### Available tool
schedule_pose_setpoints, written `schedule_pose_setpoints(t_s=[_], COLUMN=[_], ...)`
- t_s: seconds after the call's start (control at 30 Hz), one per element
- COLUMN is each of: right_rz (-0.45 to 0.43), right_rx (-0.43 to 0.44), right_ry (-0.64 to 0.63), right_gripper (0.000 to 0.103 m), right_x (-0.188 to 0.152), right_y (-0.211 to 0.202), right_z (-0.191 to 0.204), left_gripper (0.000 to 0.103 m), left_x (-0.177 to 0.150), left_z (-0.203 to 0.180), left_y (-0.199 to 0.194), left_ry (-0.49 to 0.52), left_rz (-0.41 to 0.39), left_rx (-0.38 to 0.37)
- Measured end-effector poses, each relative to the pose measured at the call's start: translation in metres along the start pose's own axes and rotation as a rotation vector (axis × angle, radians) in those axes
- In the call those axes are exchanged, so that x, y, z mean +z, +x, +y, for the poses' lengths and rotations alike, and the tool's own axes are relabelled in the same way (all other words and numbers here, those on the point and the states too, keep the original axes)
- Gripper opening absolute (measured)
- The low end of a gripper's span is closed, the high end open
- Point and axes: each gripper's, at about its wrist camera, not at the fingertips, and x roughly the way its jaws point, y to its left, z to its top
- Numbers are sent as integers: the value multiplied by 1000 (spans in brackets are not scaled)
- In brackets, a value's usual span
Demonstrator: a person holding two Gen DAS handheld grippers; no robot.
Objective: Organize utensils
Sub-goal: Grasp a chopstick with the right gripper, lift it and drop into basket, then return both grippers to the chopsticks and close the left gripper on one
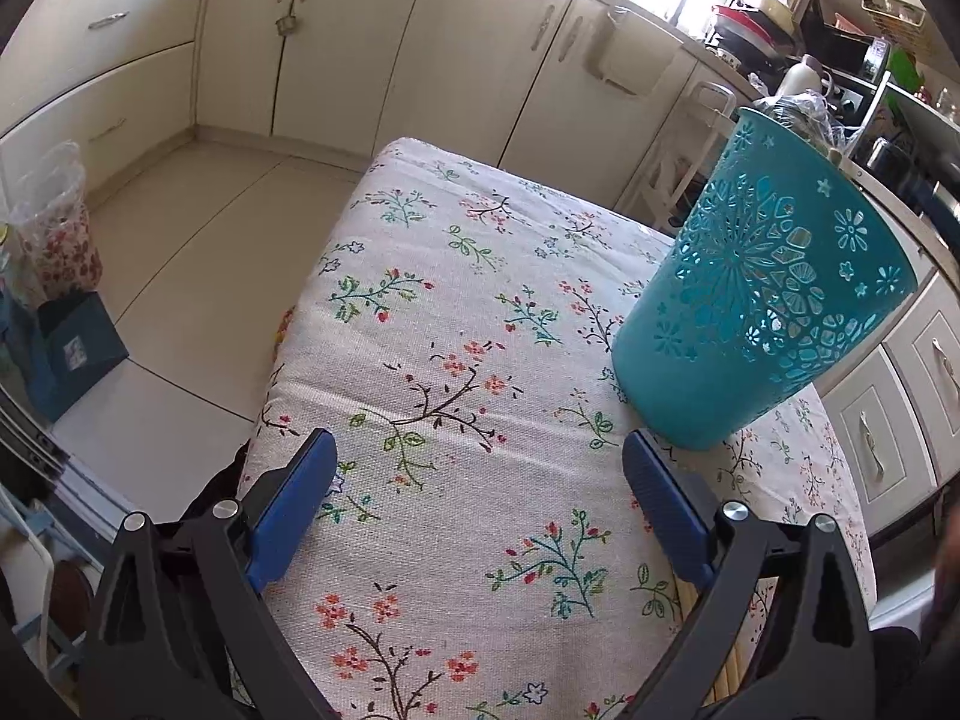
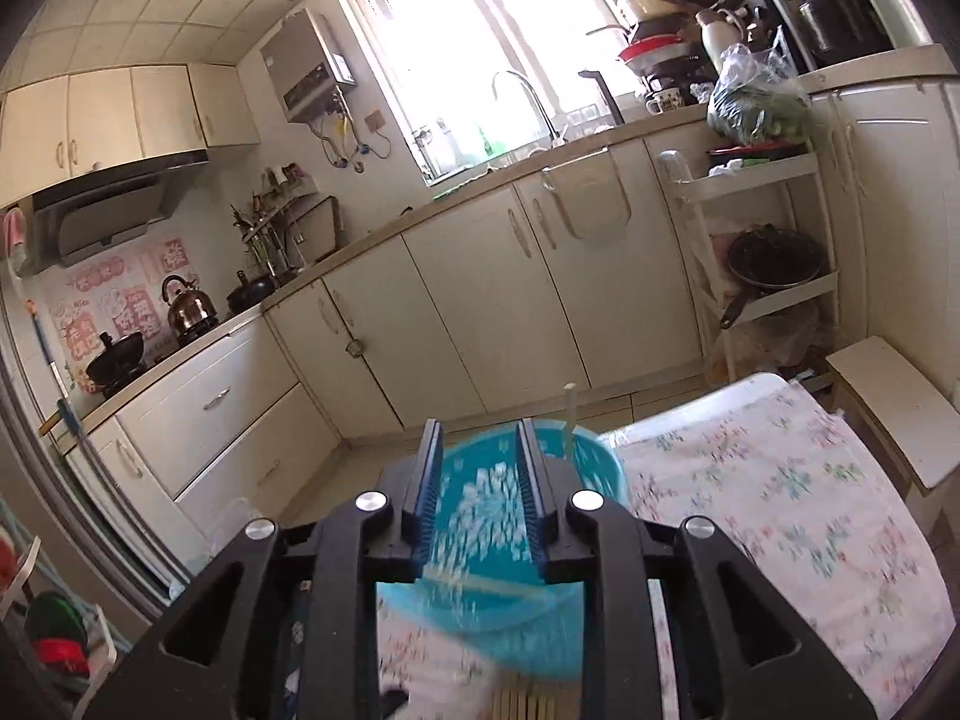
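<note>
Dropping sticks into the blue cup [image 1: 762, 300] looks like the job right now. The cup stands on the flowery cloth [image 1: 456, 324] of the table, near its right edge. The right gripper [image 2: 480, 492] hangs just over the cup's mouth with its jaws a little way apart. A pale chopstick [image 2: 474, 583] seems to lie across under its fingers, but the picture is smeared, so I cannot tell if the gripper has hold of it. Another pale stick [image 2: 569, 420] pokes up from inside the cup at its far rim. To do this well, I think the stick should be tipped point-down over the middle of the cup and let go low, so it does not bounce out or knock the cup over. The left gripper [image 1: 480, 480] is wide open above the cloth and has nothing in it. More chopsticks [image 2: 528, 705] lie in a row at the bottom edge, mostly cut off. The inside of the cup is too blurry to count anything.
</note>
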Motion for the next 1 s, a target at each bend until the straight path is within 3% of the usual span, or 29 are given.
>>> schedule_pose_setpoints(t_s=[0.07, 0.13, 0.2, 0.3, 0.47, 0.63, 0.77, 0.87, 1.0], right_rz=[68, 193, 356, 485, 555, 550, 555, 559, 547], right_rx=[-25, -61, -92, -133, -180, -208, -234, -261, -302], right_ry=[1, -2, -1, -10, -80, -108, -221, -285, -197], right_gripper=[28, 27, 22, 19, 18, 16, 16, 12, 7], right_x=[-29, -64, -105, -128, -140, -140, -149, -152, -145], right_y=[-19, -20, -10, 10, 34, 39, 38, 38, 28], right_z=[-3, -8, -16, -21, -21, -22, -14, -6, -27], left_gripper=[92, 92, 92, 92, 92, 92, 92, 92, 92], left_x=[0, -1, -1, 0, 0, -1, -1, -2, -14], left_z=[-1, -1, -2, -1, -4, -5, -9, -22, -49], left_y=[0, 0, 1, 1, 3, 3, 6, 8, -1], left_ry=[1, 4, 5, 2, 10, 15, 37, 102, 214], left_rz=[1, 4, 7, 10, 18, 20, 30, 55, 71], left_rx=[6, 9, 13, 15, 26, 30, 36, 43, 46])
